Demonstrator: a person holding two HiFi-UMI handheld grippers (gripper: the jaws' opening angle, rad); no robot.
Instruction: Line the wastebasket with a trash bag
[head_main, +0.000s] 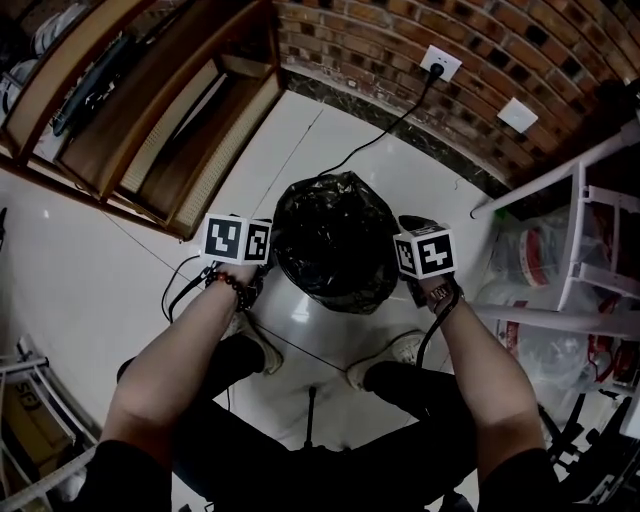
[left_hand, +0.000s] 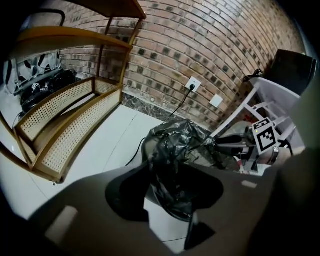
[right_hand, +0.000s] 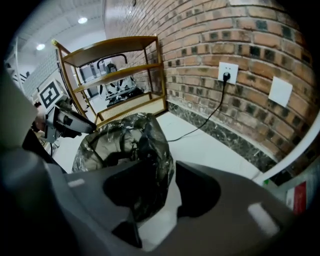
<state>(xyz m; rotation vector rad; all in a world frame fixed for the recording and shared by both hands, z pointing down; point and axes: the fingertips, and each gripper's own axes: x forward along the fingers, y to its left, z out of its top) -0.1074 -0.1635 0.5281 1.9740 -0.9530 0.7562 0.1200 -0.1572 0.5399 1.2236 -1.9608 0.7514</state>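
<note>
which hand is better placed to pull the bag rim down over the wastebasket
Left, probably: crumpled film of the trash bag fills the gap of the open left hand-held gripper, while the right hand-held gripper, also open, frames only its edge.

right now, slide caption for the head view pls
Left gripper and right gripper, jaws apart, flank the black trash bag on a white floor by a brick wall.

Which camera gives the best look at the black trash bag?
The head view: it looks down on nearly the whole trash bag from above, with little in the way. Each gripper view shows just one crumpled side, its lower part hidden behind the jaws.
</note>
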